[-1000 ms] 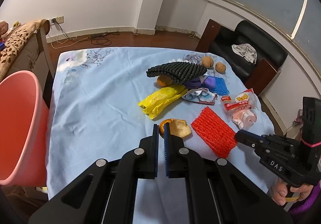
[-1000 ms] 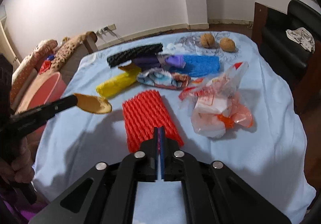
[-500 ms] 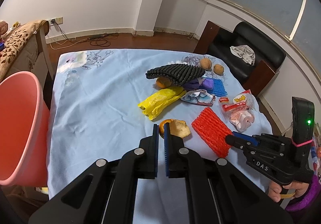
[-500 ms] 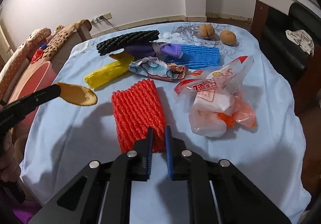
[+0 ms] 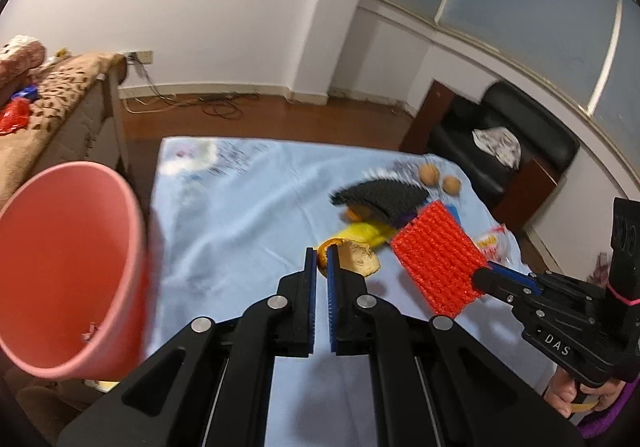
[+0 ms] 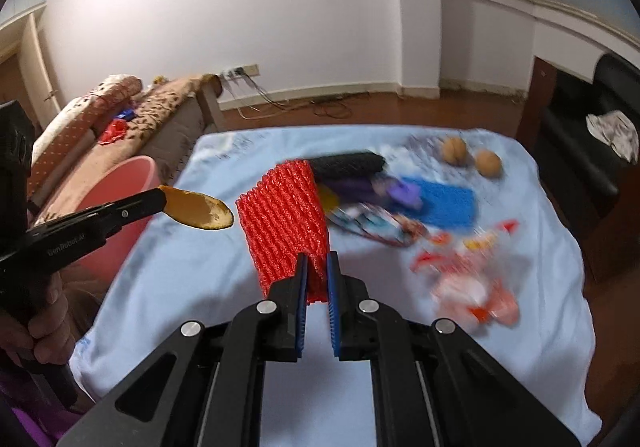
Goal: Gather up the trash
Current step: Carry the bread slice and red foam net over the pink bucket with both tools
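Red foam net [image 6: 282,223] newly lifted off table

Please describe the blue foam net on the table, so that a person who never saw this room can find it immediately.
Look at the table under the light blue cloth and find the pile of trash at its far side. The blue foam net lies flat there, right of the purple wrapper and in front of the two walnuts. Unlike the black foam net behind it, it is bright blue.

Two walnuts [image 6: 454,151], four foam nets [image 6: 284,219], one bucket [image 5: 64,267].
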The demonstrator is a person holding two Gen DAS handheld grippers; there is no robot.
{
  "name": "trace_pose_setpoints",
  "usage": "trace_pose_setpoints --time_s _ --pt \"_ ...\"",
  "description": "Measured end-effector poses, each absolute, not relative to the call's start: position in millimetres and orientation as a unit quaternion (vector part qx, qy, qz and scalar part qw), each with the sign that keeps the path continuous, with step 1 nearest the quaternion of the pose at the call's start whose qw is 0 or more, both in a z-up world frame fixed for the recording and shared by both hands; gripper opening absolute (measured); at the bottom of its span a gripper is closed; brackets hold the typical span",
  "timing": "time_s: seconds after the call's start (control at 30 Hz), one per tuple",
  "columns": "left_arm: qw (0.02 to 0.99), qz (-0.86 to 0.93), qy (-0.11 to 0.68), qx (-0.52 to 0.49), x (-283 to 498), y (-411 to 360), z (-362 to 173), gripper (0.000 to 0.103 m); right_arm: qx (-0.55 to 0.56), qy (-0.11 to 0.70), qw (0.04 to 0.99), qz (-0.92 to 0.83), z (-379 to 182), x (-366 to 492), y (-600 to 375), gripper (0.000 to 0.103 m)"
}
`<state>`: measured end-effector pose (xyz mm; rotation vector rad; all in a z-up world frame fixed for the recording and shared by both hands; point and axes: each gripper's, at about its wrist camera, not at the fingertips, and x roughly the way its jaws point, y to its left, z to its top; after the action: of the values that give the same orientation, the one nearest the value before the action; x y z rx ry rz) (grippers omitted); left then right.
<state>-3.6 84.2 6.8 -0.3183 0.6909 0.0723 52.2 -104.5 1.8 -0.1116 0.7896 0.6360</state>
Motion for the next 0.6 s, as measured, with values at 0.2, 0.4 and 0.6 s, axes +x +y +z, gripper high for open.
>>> trace_pose_setpoints --time_s 0.2,0.4,0.6 --pt "0.934 0.096 0.307 -0.157 -27 118 26 0.004 -0.061 0.362 0.861 0.352 18 50 -52 0.008" --pt "0.931 0.174 0.281 -0.154 -58 160 39 0.004 -0.087 0.339 0.845 0.404 34 39 15 0.008" --pt "0.916 0.248 0.272 -0.157 -88 197 38 0.004 -0.123 0.325 0.826 0.443 38 20 85 0.009"
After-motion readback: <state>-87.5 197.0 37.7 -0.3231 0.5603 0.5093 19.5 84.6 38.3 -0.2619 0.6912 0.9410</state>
